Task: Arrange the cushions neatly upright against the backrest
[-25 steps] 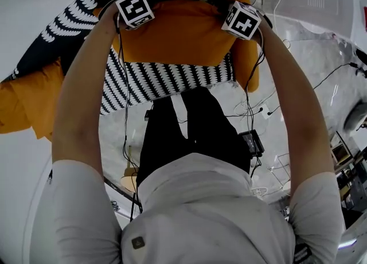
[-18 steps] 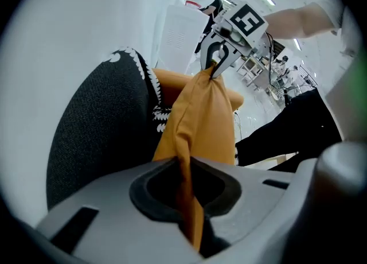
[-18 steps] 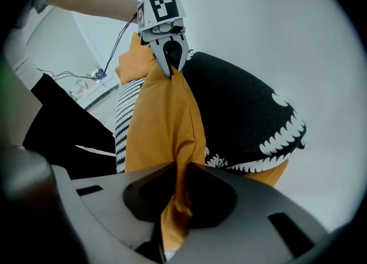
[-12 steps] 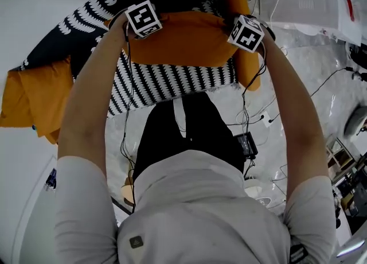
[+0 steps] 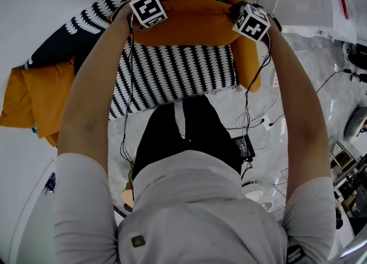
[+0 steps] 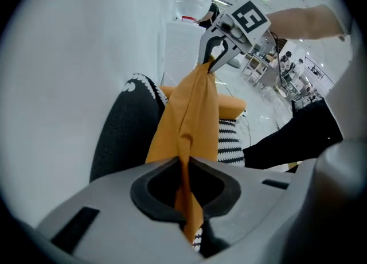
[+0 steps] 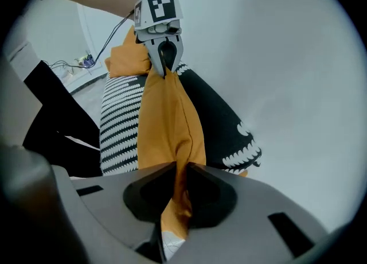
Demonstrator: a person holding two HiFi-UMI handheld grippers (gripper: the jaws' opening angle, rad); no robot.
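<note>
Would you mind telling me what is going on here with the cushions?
A person holds a claw in each hand. The left claw and the right claw are each shut on an upper corner of the orange cushion. It hangs between them over the striped seat, in front of the black patterned cushion. A second orange cushion lies off to the person's left, untouched.

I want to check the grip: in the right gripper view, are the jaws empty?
No, the right gripper is shut on a fold of the orange cushion.
</note>
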